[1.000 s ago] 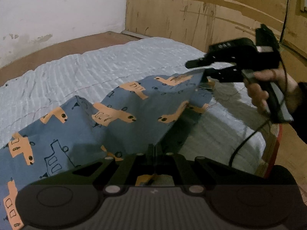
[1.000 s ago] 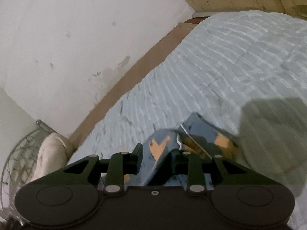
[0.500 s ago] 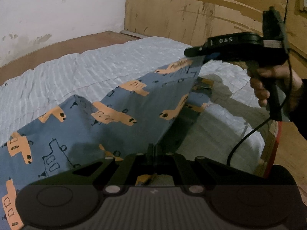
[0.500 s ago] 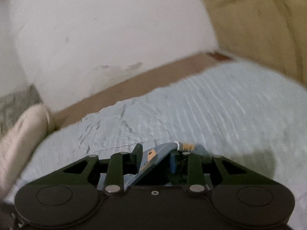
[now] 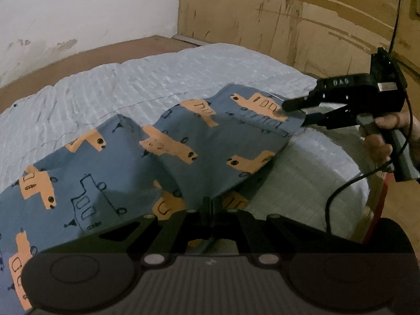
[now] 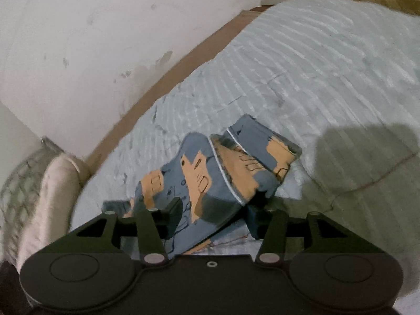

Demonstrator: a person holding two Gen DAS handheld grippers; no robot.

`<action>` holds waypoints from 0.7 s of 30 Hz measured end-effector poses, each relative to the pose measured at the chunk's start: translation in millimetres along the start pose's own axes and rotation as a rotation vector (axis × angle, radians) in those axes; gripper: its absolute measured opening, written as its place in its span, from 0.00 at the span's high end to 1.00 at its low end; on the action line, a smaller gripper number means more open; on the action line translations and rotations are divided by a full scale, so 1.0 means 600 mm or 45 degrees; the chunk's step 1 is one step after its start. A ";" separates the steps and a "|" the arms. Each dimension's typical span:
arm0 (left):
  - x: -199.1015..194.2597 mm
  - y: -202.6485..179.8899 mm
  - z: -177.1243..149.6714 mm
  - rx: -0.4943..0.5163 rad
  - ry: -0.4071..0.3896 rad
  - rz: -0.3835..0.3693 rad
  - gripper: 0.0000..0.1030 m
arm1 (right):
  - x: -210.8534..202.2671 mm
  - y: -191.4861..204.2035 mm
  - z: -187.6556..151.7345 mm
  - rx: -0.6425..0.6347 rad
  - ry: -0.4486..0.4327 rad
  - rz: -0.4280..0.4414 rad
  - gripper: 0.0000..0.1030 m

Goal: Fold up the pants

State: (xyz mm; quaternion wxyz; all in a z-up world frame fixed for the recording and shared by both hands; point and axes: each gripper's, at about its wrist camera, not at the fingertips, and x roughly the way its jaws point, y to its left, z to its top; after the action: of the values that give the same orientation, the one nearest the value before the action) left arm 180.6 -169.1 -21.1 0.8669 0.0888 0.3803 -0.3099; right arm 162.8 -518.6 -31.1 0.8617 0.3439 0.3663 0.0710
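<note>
Both grippers met the pants [image 5: 162,155] on the bed [image 5: 147,78]. Our left gripper [image 5: 209,210] pinched the near edge tight. Our right gripper [image 6: 214,216] had just been opening, the far corner lying loose between its spread jaws.

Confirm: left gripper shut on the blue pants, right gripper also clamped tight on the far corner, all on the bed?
Not quite. The right gripper has just been opening: its jaws stand apart with the pants loose between them, as the right wrist view shows. The left gripper is shut on them, on the bed.
</note>
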 end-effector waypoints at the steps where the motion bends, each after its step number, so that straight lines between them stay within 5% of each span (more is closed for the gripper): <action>1: 0.000 0.000 -0.001 0.002 0.001 0.003 1.00 | -0.001 -0.004 0.003 0.032 -0.015 0.008 0.48; 6: -0.002 0.002 -0.001 0.002 0.003 0.006 1.00 | 0.004 -0.019 0.027 0.175 -0.090 0.045 0.50; 12: -0.003 0.004 -0.001 -0.016 0.005 0.004 1.00 | 0.025 -0.011 0.047 0.156 -0.051 0.014 0.92; 17: -0.008 0.001 0.000 -0.039 -0.012 0.004 1.00 | 0.021 0.045 0.065 -0.115 -0.103 -0.060 0.94; 21: -0.019 -0.010 0.011 -0.056 -0.072 -0.022 1.00 | -0.011 0.129 0.073 -0.534 -0.271 -0.157 0.94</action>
State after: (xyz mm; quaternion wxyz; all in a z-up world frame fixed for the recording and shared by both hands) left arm 175.3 -171.1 -7.8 0.8763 0.0577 0.3631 -0.3112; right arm 198.1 -486.4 44.2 0.9507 0.1398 0.2711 0.0562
